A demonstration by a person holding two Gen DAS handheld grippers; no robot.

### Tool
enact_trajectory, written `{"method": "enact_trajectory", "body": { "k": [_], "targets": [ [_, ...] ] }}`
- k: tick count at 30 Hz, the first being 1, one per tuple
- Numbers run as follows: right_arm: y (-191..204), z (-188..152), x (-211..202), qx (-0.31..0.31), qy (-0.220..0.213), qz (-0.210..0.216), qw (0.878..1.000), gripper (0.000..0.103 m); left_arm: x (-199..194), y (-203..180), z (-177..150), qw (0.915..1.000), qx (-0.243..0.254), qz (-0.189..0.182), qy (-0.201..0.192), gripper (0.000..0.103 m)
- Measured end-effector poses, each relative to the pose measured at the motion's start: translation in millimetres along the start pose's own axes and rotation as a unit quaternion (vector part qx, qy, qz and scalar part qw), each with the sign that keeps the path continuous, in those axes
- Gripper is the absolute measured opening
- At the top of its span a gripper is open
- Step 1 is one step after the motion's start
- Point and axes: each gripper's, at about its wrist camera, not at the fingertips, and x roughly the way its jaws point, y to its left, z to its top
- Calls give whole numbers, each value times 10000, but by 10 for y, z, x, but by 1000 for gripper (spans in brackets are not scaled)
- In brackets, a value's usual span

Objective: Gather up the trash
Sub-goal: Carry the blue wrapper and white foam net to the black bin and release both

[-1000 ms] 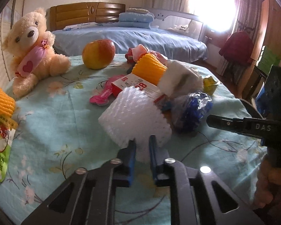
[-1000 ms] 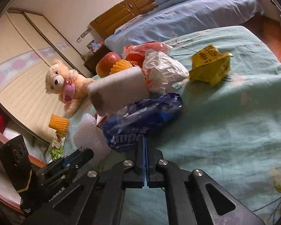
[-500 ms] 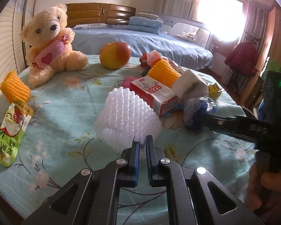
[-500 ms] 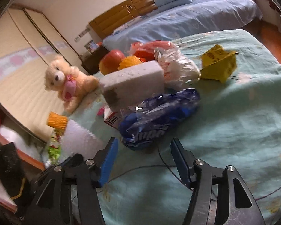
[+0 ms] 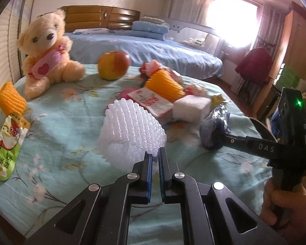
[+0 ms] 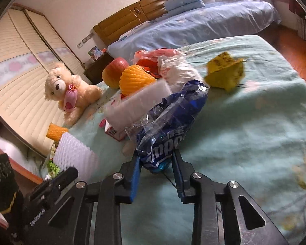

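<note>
My left gripper point(image 5: 155, 159) is shut on the edge of a white foam fruit net point(image 5: 130, 132) and holds it over the table. It also shows at the lower left of the right wrist view point(image 6: 75, 157). My right gripper point(image 6: 156, 163) stands around the near end of a blue crinkly plastic wrapper point(image 6: 171, 120), jaws apart and touching its sides. The wrapper and right gripper show in the left wrist view point(image 5: 214, 130). Behind lie a white foam block point(image 6: 136, 102), an orange foam net point(image 6: 135, 77), a red-white carton point(image 5: 151, 102), a white plastic bag point(image 6: 177, 71) and a yellow wrapper point(image 6: 224, 73).
A teddy bear point(image 5: 47, 51) and an apple point(image 5: 113, 65) sit at the back of the floral tablecloth point(image 6: 255, 132). Another orange net point(image 5: 10, 100) and a green juice pouch point(image 5: 6, 145) lie at the left edge. A bed point(image 5: 153, 51) stands behind.
My left gripper lifted the white net and drew it back to the left. My right gripper opened, then moved forward and narrowed around the blue wrapper's end.
</note>
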Motion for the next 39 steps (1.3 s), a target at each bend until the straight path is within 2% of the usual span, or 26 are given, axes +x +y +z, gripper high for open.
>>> {"method": "enact_trajectory", "body": {
  "k": [12, 26, 39],
  "targets": [
    [-545, -183, -682, 122, -301, -345, 9989, 29, 92, -731, 28, 9957, 629, -668, 147, 5],
    [-1224, -180, -1155, 353, -556, -933, 9935, 29, 717, -1365, 253, 9855, 1192, -1130, 431, 5],
    [-1828, -96, -1388, 564, -542, -1389, 9872, 29, 1295, -1830, 504, 9770, 1422, -1456, 632, 5]
  ]
}}
